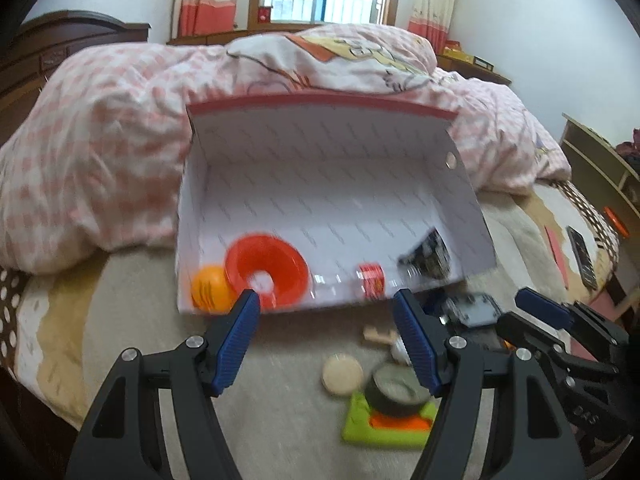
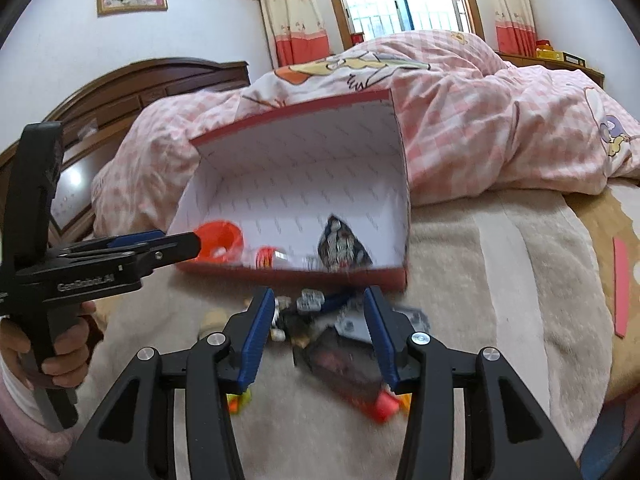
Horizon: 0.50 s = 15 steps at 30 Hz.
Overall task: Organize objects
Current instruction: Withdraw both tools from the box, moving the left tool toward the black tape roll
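A cardboard box (image 1: pixel 320 184) with a red rim lies open on the bed (image 1: pixel 260 420), leaning back against the pink checked quilt (image 1: pixel 100 120). Inside sit a red ring (image 1: pixel 266 266), an orange ball (image 1: pixel 210 289), a small red can (image 1: pixel 370 278) and a dark packet (image 1: pixel 428 254). The left tongs (image 1: pixel 326 306) hang wide open and empty just before the box's near edge. The right tongs (image 2: pixel 320 300) stand partly open, gripping nothing, above a blurred pile of small things (image 2: pixel 340 340) on the blanket in front of the box. A round wooden disc (image 1: pixel 343 373) and a green block (image 1: pixel 384 424) lie nearby.
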### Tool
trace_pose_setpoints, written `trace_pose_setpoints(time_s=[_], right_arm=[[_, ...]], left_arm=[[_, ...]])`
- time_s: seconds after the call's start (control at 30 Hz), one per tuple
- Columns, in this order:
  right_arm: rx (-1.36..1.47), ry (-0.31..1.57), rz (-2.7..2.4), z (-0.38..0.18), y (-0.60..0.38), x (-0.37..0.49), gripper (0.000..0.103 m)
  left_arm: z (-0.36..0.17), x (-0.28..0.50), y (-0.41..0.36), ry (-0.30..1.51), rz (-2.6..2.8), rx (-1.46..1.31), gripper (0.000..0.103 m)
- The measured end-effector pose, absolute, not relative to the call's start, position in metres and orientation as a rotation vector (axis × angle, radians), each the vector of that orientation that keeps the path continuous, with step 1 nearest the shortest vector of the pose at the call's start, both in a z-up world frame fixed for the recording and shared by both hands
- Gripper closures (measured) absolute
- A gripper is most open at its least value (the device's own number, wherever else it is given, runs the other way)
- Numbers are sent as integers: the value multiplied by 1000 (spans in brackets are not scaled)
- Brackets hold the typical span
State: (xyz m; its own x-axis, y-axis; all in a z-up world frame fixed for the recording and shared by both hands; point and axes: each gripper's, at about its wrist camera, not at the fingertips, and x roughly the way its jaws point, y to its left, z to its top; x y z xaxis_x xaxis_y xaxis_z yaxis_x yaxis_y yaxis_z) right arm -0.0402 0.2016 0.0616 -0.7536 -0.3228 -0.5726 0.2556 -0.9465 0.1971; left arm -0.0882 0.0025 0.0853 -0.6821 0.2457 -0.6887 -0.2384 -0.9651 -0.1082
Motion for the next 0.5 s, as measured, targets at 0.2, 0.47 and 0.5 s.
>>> trace_pose_setpoints(time_s=[0.2,0.47,0.5], right_arm=[[961,-118,-2688,52,208,-26,55],[1037,-122,-2707,38,221,-16,49],[1041,-128,-2713,37,223,-15,48]], left_arm=[[66,-67,8,-7,2575,-1117,33],[52,-48,29,93,2493,-1105,33],[50,-48,31,106,2490,-1108,33]])
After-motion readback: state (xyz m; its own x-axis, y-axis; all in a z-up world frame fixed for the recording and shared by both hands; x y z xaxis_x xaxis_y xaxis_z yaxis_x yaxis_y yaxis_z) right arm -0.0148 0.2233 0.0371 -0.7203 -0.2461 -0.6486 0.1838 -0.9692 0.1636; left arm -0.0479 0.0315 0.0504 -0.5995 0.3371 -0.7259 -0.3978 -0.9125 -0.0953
